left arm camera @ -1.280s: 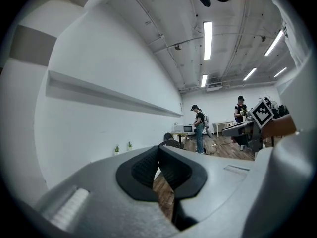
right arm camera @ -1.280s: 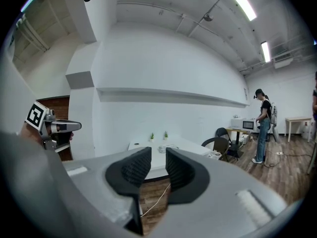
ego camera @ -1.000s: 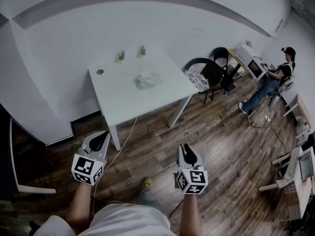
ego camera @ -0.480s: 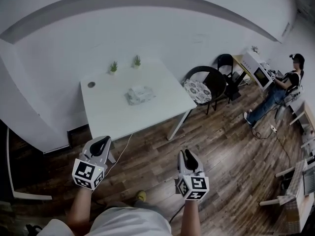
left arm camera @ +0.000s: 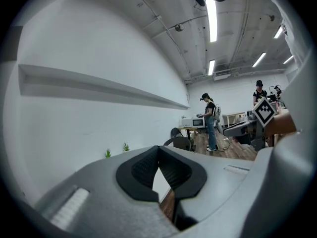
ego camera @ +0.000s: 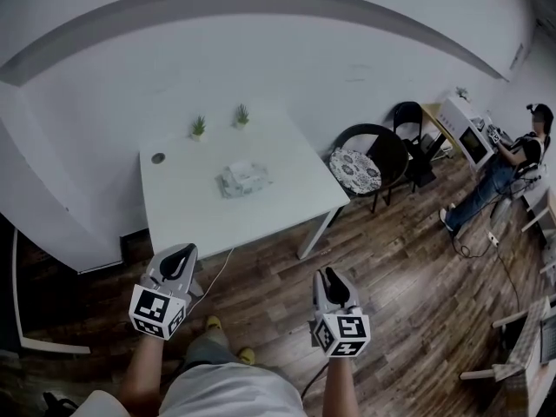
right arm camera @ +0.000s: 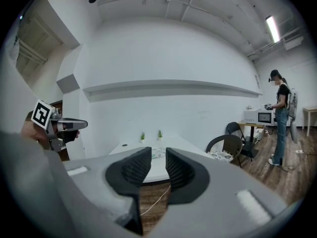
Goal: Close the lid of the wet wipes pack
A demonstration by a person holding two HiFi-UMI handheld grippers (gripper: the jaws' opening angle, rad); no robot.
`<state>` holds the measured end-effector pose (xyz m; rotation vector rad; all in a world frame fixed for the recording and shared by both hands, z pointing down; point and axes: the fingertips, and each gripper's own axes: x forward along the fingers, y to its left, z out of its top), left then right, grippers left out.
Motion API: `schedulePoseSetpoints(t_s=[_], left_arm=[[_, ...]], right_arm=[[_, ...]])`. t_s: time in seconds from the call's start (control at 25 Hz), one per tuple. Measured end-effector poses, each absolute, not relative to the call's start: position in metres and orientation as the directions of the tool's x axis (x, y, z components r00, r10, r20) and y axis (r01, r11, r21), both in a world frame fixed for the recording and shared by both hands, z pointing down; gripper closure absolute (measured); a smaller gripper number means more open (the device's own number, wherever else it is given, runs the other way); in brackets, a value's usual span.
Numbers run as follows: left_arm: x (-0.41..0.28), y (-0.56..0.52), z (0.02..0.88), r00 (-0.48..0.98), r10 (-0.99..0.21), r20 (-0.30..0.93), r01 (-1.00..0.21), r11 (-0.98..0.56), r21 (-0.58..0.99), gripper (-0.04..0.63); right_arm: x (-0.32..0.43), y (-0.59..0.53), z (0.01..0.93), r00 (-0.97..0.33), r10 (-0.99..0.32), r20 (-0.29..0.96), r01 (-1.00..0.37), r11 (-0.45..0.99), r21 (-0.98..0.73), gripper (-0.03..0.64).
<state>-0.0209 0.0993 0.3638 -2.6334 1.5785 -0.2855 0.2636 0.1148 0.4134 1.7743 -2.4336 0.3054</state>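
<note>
Head view: approach step. The wet wipes pack (ego camera: 243, 179) lies on the table (ego camera: 287, 211) at 12 o'clock, well apart from the left gripper (ego camera: 178, 254) and right gripper (ego camera: 328, 278).
Left gripper view: jaws meet at the tips, empty.
Right gripper view: jaws narrowly parted, empty.
Next move: likely step up to the table and reach for the lid.

The table (ego camera: 187, 211) is white, the wet wipes pack (ego camera: 241, 179) pale, the plants (ego camera: 199, 127) green, the floor (ego camera: 408, 276) brown wood-grain, the chair cushion (ego camera: 354, 168) white with dark patterning.
</note>
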Motion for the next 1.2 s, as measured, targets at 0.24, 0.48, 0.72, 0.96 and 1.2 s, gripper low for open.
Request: schedulePoseSetpoints(t_s=[0.24,0.48,0.72,0.96,1.2], left_arm=[[-0.013,0.07,0.372,0.463,-0.876,0.136,-0.867,-0.479,-0.139,0.589],[-0.018,0.025,0.381,0.462,-0.876,0.136,-0.869,-0.478,-0.129,0.589],[-0.027,-0.035,0.393,0.461,-0.873,0.159,-0.871,-0.479,-0.109,0.589],[-0.04,-0.101,0.406,0.458,-0.868,0.19,-0.875,-0.478,-0.078,0.589],[-0.055,-0.166,0.419,0.461,-0.862,0.212,-0.878,-0.478,-0.036,0.589]], right_arm=[[0.265,0.085,0.423,-0.327,-0.917,0.227,-0.945,0.313,-0.094,0.52],[0.26,0.041,0.43,-0.329,-0.915,0.234,-0.944,0.317,-0.086,0.52],[0.246,-0.021,0.436,-0.343,-0.902,0.263,-0.939,0.334,-0.08,0.52],[0.228,-0.09,0.444,-0.357,-0.883,0.304,-0.933,0.349,-0.082,0.52],[0.206,-0.158,0.45,-0.373,-0.864,0.337,-0.926,0.37,-0.077,0.52]])
